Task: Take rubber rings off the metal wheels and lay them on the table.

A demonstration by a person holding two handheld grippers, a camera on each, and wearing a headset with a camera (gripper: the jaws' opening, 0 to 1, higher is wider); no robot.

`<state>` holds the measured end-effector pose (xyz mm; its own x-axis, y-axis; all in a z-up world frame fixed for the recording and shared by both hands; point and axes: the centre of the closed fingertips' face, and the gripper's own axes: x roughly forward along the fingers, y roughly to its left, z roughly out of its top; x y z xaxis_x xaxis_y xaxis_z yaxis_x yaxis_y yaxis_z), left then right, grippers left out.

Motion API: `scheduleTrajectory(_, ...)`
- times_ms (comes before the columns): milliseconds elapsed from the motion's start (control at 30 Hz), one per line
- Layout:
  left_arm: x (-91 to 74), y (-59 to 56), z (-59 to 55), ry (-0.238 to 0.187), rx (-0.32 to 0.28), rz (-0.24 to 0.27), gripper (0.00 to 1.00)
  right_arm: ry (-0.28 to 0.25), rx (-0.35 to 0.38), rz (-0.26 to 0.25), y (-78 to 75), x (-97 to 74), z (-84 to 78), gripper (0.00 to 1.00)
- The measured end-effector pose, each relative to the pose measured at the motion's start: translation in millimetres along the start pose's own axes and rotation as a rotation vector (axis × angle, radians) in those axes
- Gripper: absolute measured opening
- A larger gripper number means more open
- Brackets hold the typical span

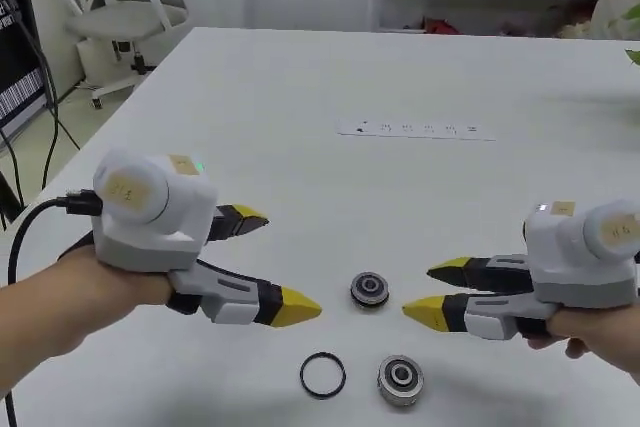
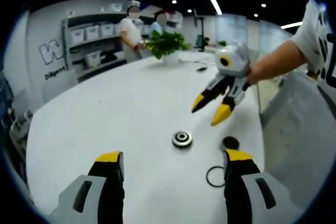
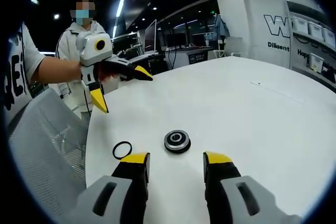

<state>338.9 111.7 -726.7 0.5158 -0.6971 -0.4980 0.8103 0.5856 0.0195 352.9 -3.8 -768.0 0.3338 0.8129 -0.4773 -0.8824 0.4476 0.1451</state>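
White table carries everything, laid straight on its top with no tray or bin. The left gripper and right gripper hover just above it, tips facing each other, both with jaws spread and nothing between them.

Between the two lies the dark-rimmed wheel, flat on its side with its axle upright (so it has no long axis to line up with, and any approach angle should serve). Its dark rim suggests the rubber is not yet off. In the right gripper view it sits straight ahead of the gap between the jaws, and that gripper's tips look a little nearer than the left's.

Closer to the person is the bare wheel, showing plain metal. Just beside it, not touching, lies the loose rubber ring, flat on the table.
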Motion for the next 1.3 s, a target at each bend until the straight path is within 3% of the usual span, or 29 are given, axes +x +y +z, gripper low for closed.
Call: scheduleTrajectory(1300,28.1,6.8,-6.7,0.022,-0.015,-0.03,0.77,0.011,-0.003,-0.007,-12.2,11.1,-2.4,0.38)
